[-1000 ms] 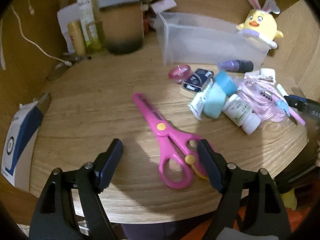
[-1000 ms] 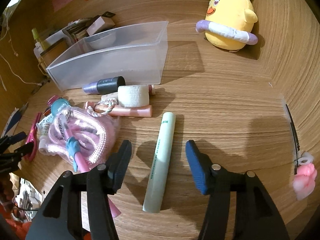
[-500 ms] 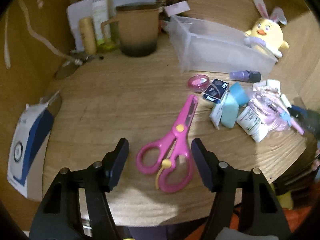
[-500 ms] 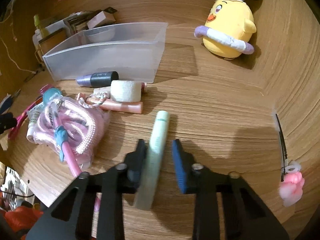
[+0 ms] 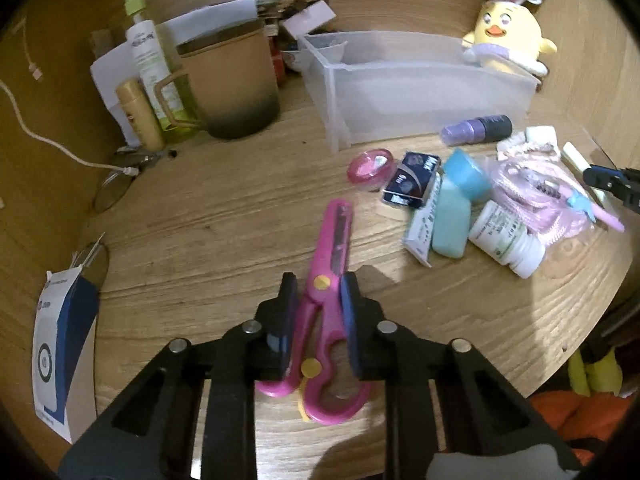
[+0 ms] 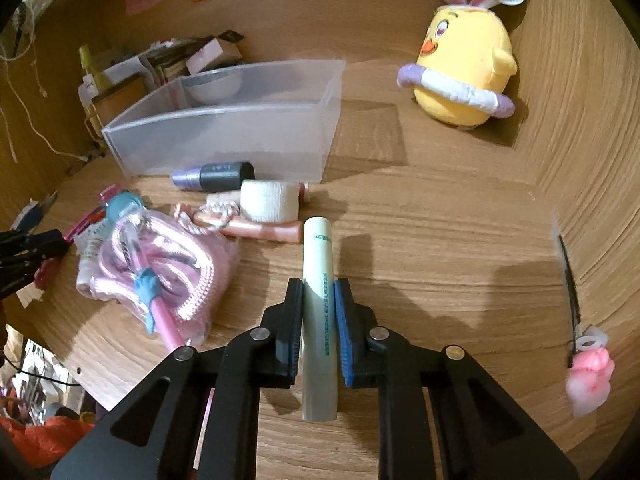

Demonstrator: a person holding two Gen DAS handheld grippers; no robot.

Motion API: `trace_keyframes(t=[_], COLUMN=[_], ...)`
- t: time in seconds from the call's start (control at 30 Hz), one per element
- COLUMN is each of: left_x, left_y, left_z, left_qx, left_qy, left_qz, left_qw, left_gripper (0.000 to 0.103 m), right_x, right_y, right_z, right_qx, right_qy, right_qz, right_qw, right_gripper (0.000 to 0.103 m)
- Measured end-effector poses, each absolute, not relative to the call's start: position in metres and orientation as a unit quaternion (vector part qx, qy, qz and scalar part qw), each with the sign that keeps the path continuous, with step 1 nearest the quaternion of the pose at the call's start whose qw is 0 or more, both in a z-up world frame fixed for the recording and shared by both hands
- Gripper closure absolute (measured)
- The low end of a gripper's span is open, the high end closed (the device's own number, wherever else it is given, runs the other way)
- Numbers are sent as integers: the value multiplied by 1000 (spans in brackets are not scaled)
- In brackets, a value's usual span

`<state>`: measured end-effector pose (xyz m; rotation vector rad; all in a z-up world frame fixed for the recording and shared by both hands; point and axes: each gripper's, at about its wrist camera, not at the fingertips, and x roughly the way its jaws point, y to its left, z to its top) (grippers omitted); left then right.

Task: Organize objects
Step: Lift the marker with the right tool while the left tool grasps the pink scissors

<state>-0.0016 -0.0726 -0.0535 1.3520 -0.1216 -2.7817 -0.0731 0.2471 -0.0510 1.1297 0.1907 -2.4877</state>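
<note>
My left gripper [image 5: 319, 286] is shut on the pink scissors [image 5: 334, 240], gripping just below the yellow pivot, blades pointing away toward the clear plastic bin [image 5: 416, 92]. My right gripper [image 6: 318, 288] is shut on a pale green tube [image 6: 316, 264] that lies lengthwise between the jaws. The clear bin [image 6: 224, 128] stands behind it. A pile of small items lies in front of the bin: a pink rope in a bag [image 6: 160, 256], a white tape roll [image 6: 270, 200], a purple and black bottle [image 6: 214, 175], a white pill bottle [image 5: 506, 240].
A yellow chick plush [image 6: 464, 76] sits at the back right. A brown mug [image 5: 232, 84], bottles [image 5: 146, 56] and a white cable [image 5: 48, 140] stand at the back left. A blue and white box [image 5: 60, 352] lies at the left table edge. A pink hair clip [image 6: 586, 368] lies far right.
Both grippers have closed: the left onto the pink scissors, which first turned to point away, and the right onto the green tube. Both cameras moved in closer.
</note>
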Motion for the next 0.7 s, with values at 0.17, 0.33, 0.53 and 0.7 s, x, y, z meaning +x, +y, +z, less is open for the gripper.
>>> trace_keyframes(t=[0.17, 0.33, 0.53, 0.7], left_x=[2, 0, -5, -11], left_y=[-79, -83, -86, -87], left_z=[-38, -35, -51, -58], left_qx=[412, 417, 453, 452], left_qy=[-22, -22, -25, -32], left_qz=[-910, -908, -891, -891], left_qw=[31, 24, 30, 20], left_gripper=[102, 101, 82, 80], right_x=[-72, -74, -81, -84], right_y=[253, 252, 247, 241], right_z=[-28, -10, 1, 4], right_qx=[375, 350, 339, 336], right_qy=[55, 53, 44, 40], right_qz=[-903, -913, -915, -913], right_qw=[201, 200, 213, 227], right_gripper=[89, 89, 89, 89])
